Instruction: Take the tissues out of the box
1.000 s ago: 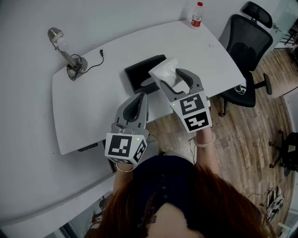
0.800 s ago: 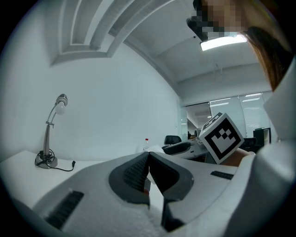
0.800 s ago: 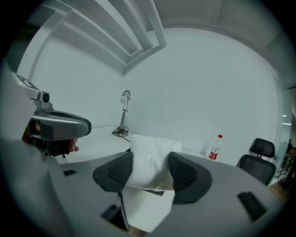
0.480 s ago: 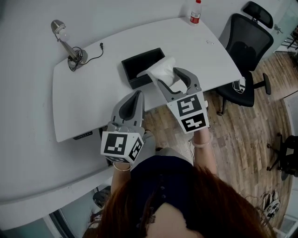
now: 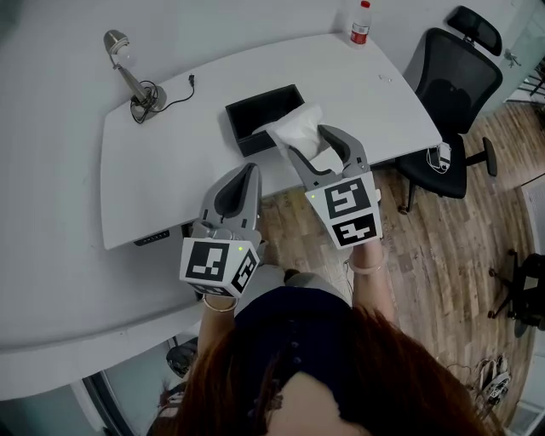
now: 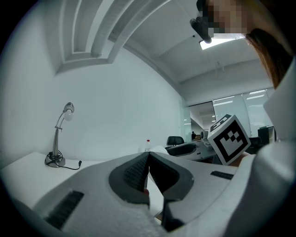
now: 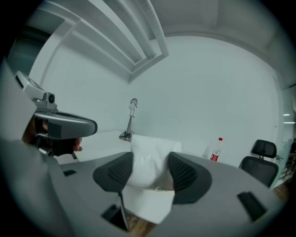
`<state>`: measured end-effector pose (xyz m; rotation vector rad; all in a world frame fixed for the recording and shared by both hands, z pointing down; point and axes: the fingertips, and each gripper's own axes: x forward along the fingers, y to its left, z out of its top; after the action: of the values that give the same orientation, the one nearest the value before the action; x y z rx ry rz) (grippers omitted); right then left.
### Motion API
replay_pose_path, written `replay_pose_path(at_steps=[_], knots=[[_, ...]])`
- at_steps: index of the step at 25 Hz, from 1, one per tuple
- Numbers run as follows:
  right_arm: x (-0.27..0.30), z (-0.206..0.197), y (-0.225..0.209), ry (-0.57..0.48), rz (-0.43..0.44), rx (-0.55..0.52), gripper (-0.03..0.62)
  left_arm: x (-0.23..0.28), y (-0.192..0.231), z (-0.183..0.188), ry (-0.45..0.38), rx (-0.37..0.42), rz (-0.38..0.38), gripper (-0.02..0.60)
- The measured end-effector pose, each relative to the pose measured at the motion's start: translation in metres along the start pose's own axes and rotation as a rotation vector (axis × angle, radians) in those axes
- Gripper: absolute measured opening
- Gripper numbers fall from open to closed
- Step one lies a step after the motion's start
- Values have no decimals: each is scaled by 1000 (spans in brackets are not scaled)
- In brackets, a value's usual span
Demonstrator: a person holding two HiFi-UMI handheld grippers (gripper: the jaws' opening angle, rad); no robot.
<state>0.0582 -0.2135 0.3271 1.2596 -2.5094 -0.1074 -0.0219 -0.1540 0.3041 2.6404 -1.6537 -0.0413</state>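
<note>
1. Both tongs have drawn back from the black box [image 5: 260, 115] toward you since the earlier frame. The tissue pack [image 5: 298, 129], which then overlapped the box's right end, now shows just off its near right corner.
2. Your right tongs [image 5: 312, 143] grip the white tissue pack. The two pads press on opposite sides of it with the jaws spread wide, and the lower part of the pack hangs below them.
3. The tissue pack is out of the box, held in the air above the worktop [image 5: 170, 179] near its front edge.
4. Your left tongs [image 5: 249, 170] are closed, tip against tip. They sit beside the right tongs, at the worktop's front edge.
5. The black box rests on the worktop with its open side up, well apart from the desk lamp [image 5: 128, 72] at the far left.
6. A bottle [image 5: 361, 23] stands at the far right edge of the worktop, and an office chair [image 5: 447, 77] stands off its right end.
</note>
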Motion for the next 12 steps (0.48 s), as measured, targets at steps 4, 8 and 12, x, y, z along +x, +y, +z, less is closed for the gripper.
replay_pose_path(at_steps=[4,8,12], knots=[[-3,-3,7,4,4,0,262,-5,-1,0,1,5,-4,21],[-5,-5,12,4,-5,-7,262,-10,-5,-1,1,22,-16,21],[-9,-6,20,8,-11,-11,261,-18,-6,-3,-4,13,-23,21]])
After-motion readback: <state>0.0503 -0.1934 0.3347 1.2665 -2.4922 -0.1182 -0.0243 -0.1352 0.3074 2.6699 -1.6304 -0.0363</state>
